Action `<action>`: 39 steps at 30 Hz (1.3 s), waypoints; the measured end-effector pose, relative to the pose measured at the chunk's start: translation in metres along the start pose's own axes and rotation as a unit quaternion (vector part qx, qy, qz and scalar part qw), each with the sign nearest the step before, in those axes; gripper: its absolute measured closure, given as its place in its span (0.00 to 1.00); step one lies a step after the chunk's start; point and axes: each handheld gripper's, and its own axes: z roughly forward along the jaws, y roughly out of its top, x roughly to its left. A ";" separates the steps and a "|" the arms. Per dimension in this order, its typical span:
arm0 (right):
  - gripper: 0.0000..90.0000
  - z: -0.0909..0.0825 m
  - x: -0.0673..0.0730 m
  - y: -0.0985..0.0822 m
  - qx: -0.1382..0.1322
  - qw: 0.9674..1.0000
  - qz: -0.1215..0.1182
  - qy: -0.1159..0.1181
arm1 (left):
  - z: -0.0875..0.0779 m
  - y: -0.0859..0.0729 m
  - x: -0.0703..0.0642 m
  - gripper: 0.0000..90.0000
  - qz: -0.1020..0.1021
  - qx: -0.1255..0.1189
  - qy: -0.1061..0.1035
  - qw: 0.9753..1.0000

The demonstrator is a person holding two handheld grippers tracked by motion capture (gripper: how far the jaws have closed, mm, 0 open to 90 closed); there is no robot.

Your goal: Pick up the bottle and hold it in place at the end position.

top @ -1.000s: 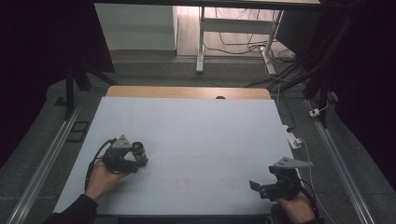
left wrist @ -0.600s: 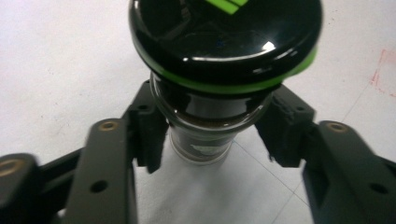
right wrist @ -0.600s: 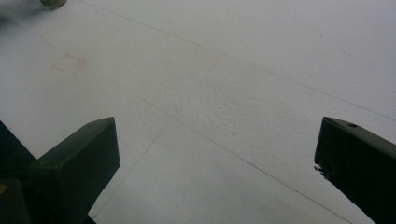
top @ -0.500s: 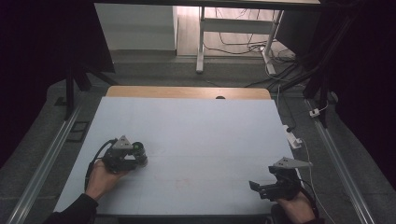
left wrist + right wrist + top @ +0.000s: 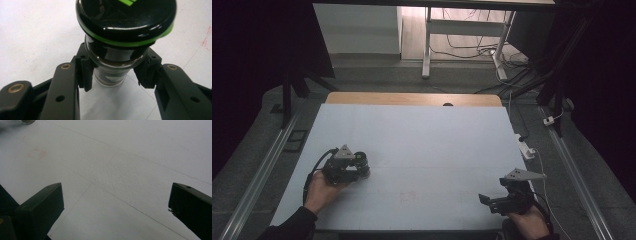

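Note:
A small dark glass jar (image 5: 113, 75) with a black lid and a green band stands upright on the white table top (image 5: 427, 140), at the left. My left gripper (image 5: 116, 72) is shut on it, pads (image 5: 86, 72) pressing its neck from both sides just below the lid; its jaws have just been closing onto it. In the high view the jar (image 5: 362, 161) sits at the tip of the left gripper (image 5: 356, 167), held by a hand. My right gripper (image 5: 484, 199) rests near the front right corner, and its jaws (image 5: 116, 202) stand wide open over bare table.
A wooden strip (image 5: 412, 98) edges the table's far side. A white power strip (image 5: 526, 148) lies off the right edge. Metal rails (image 5: 257, 175) run along both sides. A faint pink mark (image 5: 37, 153) shows on the table surface.
The left gripper's jaws have closed around the jar. Both hands have stayed where they were.

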 end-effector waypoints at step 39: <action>0.00 0.000 -0.001 0.000 0.000 1.000 0.005 0.004 | 0.012 0.070 -0.016 0.59 0.073 -0.044 -0.061 0.995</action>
